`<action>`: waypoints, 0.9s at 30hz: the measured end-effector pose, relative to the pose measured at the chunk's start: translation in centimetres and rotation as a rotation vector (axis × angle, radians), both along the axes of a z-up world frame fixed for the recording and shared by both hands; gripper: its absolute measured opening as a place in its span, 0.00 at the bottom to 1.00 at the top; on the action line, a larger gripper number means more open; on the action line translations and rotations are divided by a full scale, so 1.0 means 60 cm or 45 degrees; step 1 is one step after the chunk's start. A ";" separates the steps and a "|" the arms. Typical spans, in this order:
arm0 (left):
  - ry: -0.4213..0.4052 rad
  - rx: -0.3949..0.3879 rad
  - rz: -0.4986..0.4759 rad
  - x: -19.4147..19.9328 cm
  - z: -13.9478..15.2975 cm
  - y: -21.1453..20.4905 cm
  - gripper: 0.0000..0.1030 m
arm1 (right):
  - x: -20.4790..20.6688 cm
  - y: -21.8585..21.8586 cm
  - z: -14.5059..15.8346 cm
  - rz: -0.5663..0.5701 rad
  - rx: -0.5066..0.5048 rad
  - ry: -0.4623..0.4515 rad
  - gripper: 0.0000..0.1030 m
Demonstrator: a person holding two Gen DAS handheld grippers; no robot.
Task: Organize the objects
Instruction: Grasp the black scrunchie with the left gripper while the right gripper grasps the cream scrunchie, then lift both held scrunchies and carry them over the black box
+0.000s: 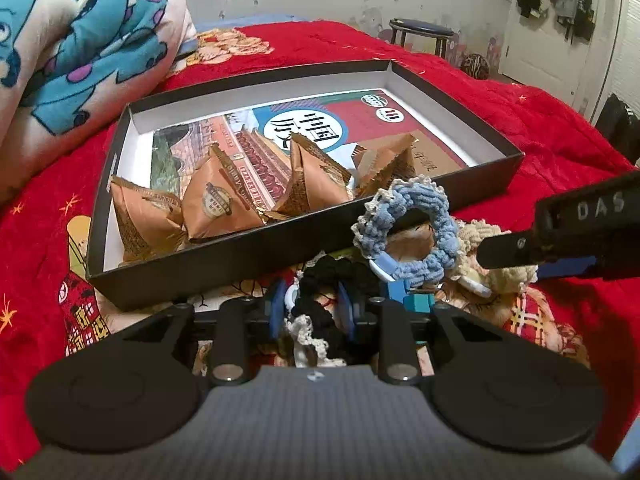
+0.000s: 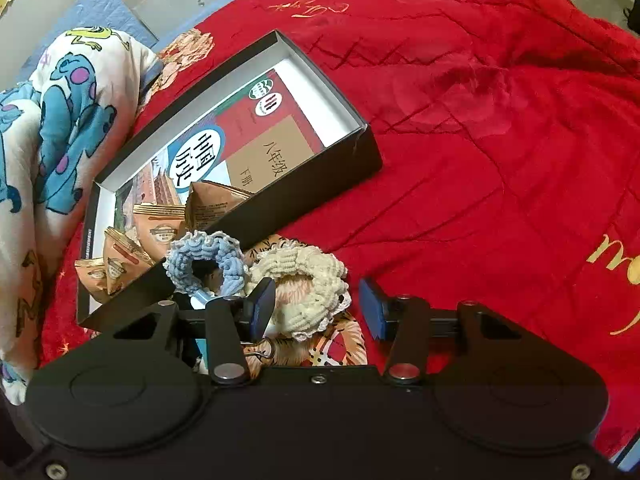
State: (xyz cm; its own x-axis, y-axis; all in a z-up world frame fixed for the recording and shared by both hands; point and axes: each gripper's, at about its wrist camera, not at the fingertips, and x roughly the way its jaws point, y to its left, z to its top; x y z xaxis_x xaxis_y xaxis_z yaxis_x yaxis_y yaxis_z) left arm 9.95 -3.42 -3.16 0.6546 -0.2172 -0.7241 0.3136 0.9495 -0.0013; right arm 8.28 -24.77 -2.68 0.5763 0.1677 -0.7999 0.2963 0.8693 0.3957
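Left gripper (image 1: 312, 312) pads clamp black scrunchie (image 1: 340, 276), just before box (image 1: 256, 252). Right gripper (image 2: 316, 312) straddles cream scrunchie (image 2: 308, 280); grip unclear. "DAS" on arm (image 1: 600, 204); book (image 2: 240, 136) reads "八年级".

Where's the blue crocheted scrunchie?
Blue crocheted scrunchie leans on the black box's near wall, beside the cream crocheted scrunchie, in both wrist views.

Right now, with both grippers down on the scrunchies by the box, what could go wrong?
1. The black scrunchie between the left gripper pads lies tangled under the blue scrunchie; lifting may drag the blue one along.
2. The right gripper straddles the cream scrunchie, which touches the blue one, so it may snag it.
3. The blue scrunchie leans on the box wall and could tumble off.
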 end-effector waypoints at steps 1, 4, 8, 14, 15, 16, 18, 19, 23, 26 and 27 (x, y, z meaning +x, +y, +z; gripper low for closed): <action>-0.002 0.009 0.004 0.000 0.001 0.000 0.28 | 0.000 0.005 0.000 -0.002 -0.014 -0.005 0.45; -0.004 0.005 0.012 -0.001 0.002 -0.001 0.23 | 0.003 0.016 0.001 -0.003 -0.046 -0.012 0.46; -0.010 -0.008 0.017 -0.002 0.003 0.000 0.19 | 0.007 0.012 0.001 -0.016 0.002 -0.014 0.41; -0.042 0.019 0.036 -0.006 0.004 -0.005 0.18 | 0.005 -0.004 -0.005 -0.091 0.053 -0.003 0.21; -0.052 0.031 0.031 -0.007 0.003 -0.007 0.18 | 0.004 -0.007 -0.007 -0.103 0.066 -0.002 0.19; -0.063 0.041 0.027 -0.009 0.002 -0.010 0.18 | 0.004 -0.010 -0.008 -0.116 0.080 -0.001 0.18; -0.070 0.043 0.029 -0.011 0.002 -0.011 0.17 | 0.003 -0.016 -0.010 -0.134 0.108 -0.002 0.17; -0.074 0.037 0.031 -0.011 0.003 -0.010 0.17 | 0.003 -0.017 -0.010 -0.138 0.116 -0.003 0.17; -0.123 0.072 0.014 -0.018 0.006 -0.014 0.16 | 0.002 -0.015 -0.004 -0.124 0.105 -0.027 0.15; -0.154 0.082 -0.001 -0.022 0.011 -0.018 0.16 | 0.000 -0.012 0.001 -0.116 0.118 -0.048 0.15; -0.158 0.078 0.007 -0.022 0.012 -0.018 0.16 | 0.000 -0.012 0.001 -0.117 0.124 -0.048 0.15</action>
State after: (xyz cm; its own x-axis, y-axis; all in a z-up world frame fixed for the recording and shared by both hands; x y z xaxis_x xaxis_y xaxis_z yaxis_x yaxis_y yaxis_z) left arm 8.63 -4.48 -2.41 0.7410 -0.1713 -0.6493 0.3029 0.9482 0.0955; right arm 8.31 -25.50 -2.61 0.6224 0.1888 -0.7596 0.3560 0.7960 0.4896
